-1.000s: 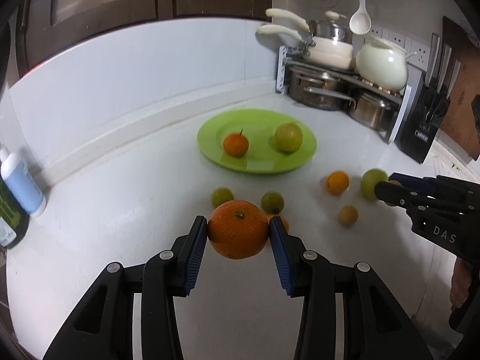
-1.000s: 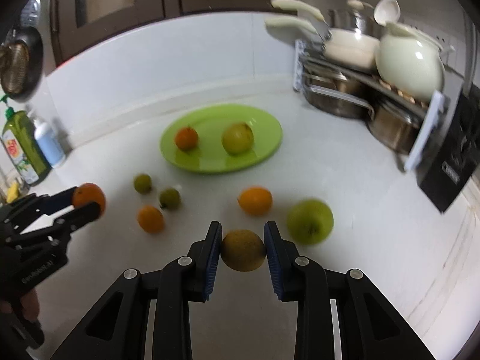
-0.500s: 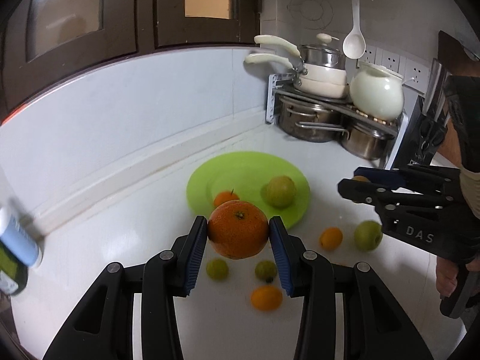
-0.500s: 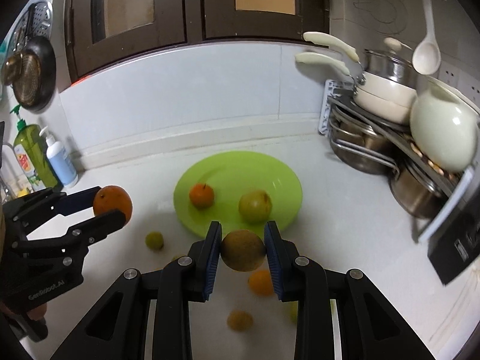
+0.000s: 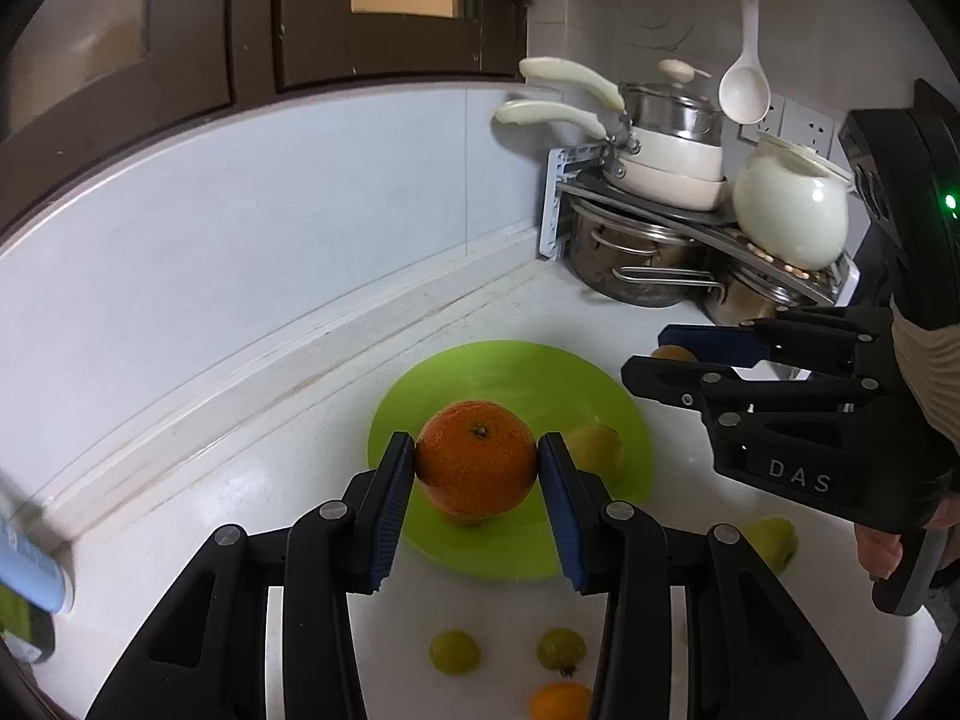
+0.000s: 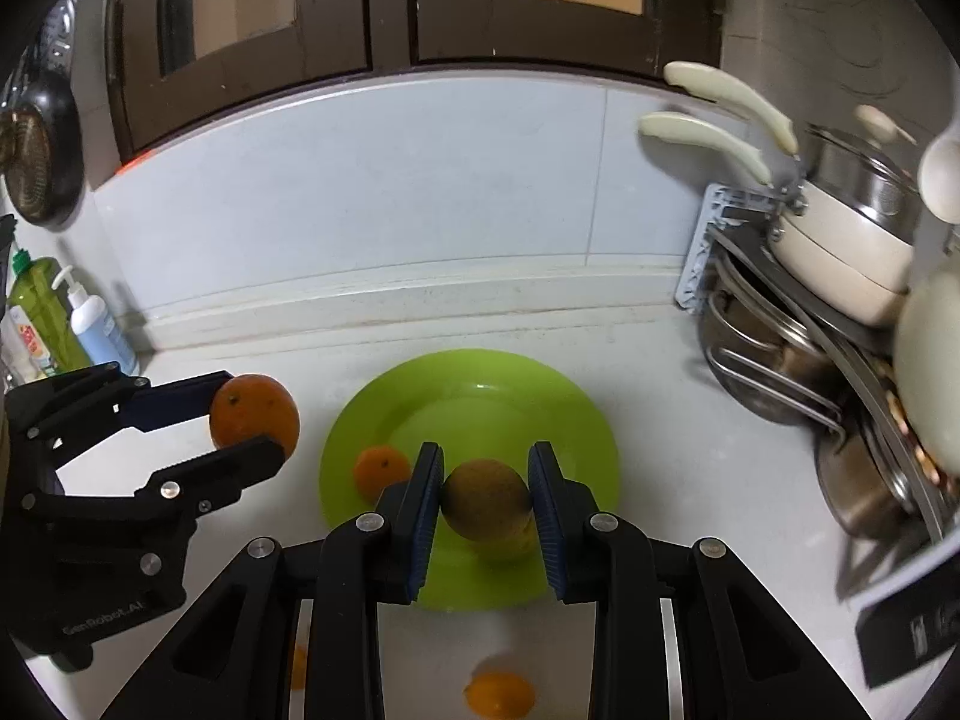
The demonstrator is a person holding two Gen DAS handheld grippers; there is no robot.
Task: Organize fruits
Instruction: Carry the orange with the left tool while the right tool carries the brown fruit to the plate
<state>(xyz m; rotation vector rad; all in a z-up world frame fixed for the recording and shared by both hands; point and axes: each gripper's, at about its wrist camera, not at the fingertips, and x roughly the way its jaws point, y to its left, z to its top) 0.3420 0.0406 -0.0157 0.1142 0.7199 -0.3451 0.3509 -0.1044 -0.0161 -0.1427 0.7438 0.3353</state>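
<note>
Carrying: the left gripper (image 5: 477,468) is clenched on a large orange (image 5: 476,457); the right gripper (image 6: 485,495) is clenched on a brownish-green fruit (image 6: 486,499) — both fruits held in the air over the green plate (image 6: 480,387).
Plate contents: a small orange (image 6: 379,471) and a yellow-green fruit (image 5: 594,450) lie on it, near the front rim.
Loose fruit: two small green fruits (image 5: 456,651) and another orange (image 6: 499,693) sit on the white counter (image 5: 210,516) in front of the plate; a yellow-green one (image 5: 774,540) lies to its right.
Risk, rolling: the plate looks shallow, so a round fruit released from height would likely roll off the rim or knock the ones already there.
Risk, crowding: both grippers converge on one plate — the fingers could clash if they lower together.
Hidden: the fruit under each held one is largely covered; how high either gripper is above the plate cannot be judged.
Unclear: the kind of the brownish fruit; blur smears the bottles (image 5: 24,576) at far left.
</note>
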